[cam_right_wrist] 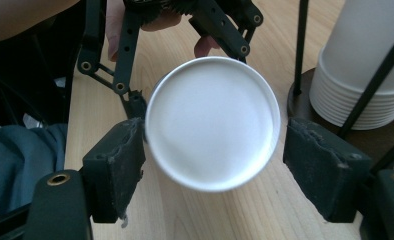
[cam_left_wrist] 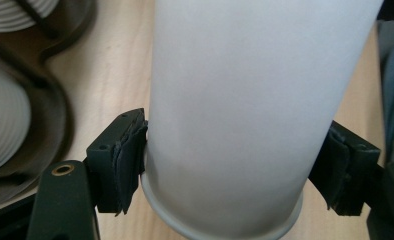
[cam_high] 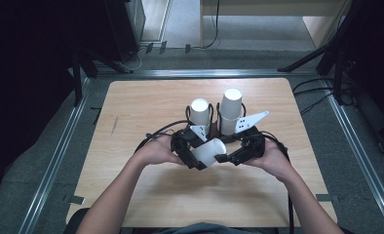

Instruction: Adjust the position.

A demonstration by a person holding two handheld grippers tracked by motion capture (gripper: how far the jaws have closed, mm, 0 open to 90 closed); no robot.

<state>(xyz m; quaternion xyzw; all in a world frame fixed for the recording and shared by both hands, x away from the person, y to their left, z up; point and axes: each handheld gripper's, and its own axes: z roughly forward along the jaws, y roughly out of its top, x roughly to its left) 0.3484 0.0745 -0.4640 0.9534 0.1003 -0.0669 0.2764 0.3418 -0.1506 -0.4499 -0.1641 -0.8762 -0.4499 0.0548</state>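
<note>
White paper cup [cam_high: 210, 151] clamped between left gripper [cam_left_wrist: 235, 165] fingers, right gripper [cam_right_wrist: 212, 165] fingers apart around its base.

White paper cup [cam_high: 211, 151], black tongs [cam_high: 196, 157], pale wood table [cam_high: 146, 107], white cup stacks [cam_high: 230, 109]

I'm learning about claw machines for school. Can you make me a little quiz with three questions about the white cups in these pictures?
1. True or false: the left claw grips the single white cup near its rim.
2. How many stacks of cups stand in the black wire holder behind the claws? A) one B) two C) four
3. Fill in: the right claw faces the cup's flat ____, with its pads on either side.

Key
1. True: both pads press the cup's sides near the rim.
2. B: a shorter stack and a taller stack.
3. Bottom; the right pad stands clear of it.
</note>
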